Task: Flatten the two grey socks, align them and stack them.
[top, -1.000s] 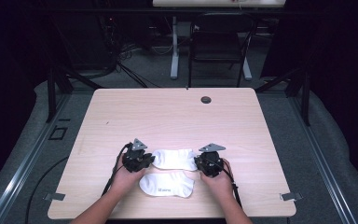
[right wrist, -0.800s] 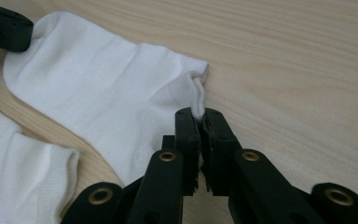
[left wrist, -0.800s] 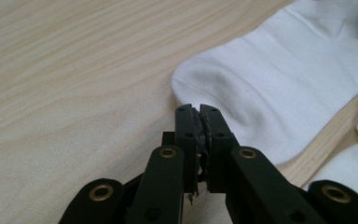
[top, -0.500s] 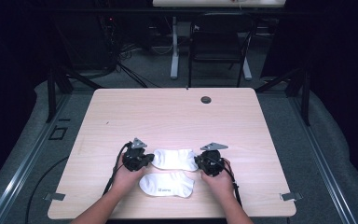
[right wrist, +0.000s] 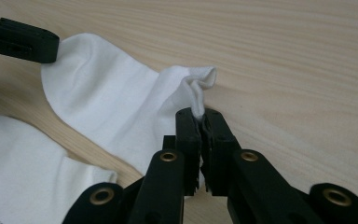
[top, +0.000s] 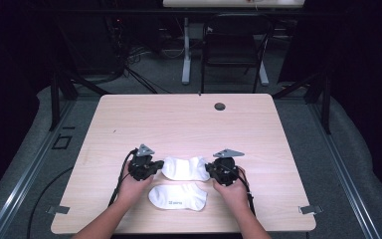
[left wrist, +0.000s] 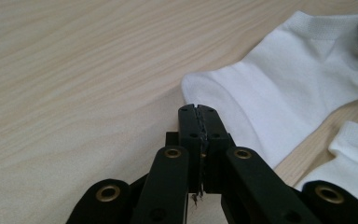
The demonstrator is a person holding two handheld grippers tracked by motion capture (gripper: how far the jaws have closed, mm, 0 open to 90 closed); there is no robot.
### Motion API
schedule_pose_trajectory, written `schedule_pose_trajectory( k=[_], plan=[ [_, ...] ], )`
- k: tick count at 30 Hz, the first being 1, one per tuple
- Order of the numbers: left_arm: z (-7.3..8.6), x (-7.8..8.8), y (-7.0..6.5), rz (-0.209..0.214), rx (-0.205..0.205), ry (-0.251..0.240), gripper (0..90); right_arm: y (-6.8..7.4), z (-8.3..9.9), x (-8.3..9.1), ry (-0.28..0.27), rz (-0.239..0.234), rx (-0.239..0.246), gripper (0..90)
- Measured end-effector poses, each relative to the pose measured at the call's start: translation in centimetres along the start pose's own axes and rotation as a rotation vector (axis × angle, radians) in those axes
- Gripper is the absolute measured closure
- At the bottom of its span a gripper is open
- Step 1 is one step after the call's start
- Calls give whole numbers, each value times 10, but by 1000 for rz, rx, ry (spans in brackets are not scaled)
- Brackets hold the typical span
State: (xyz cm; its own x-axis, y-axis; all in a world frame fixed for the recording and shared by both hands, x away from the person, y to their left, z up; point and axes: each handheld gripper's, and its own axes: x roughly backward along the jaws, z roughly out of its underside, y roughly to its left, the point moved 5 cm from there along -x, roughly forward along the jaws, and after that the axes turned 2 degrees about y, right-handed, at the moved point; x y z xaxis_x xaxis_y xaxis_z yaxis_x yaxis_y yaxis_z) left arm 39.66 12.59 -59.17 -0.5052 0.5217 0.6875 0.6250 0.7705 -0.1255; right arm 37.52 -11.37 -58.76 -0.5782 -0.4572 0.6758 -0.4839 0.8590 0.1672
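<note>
Both grippers, left and right, have jaws clamped on opposite ends of the upper sock, ready to lift it off the bench.

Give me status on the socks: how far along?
Done: both grippers are clamped on the far sock, left gripper at the toe, right gripper pinching the cuff. In hand: that sock, flat on the table, not yet lifted. Left: near sock lies untouched; likely pairing or stacking.
</note>
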Motion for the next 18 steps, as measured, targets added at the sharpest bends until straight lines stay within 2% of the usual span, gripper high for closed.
schedule_pose_trajectory(
  k=[7,9,18],
  plan=[
    [-6,16,-3,9,-9,-37,896,12,-11,14,-31,-8,42,863],
    [-6,22,-5,16,-16,-34,896,15,-12,18,-35,-15,47,864],
    [1,46,-12,31,-33,-43,896,27,-6,36,-34,-59,70,863]
  ],
)
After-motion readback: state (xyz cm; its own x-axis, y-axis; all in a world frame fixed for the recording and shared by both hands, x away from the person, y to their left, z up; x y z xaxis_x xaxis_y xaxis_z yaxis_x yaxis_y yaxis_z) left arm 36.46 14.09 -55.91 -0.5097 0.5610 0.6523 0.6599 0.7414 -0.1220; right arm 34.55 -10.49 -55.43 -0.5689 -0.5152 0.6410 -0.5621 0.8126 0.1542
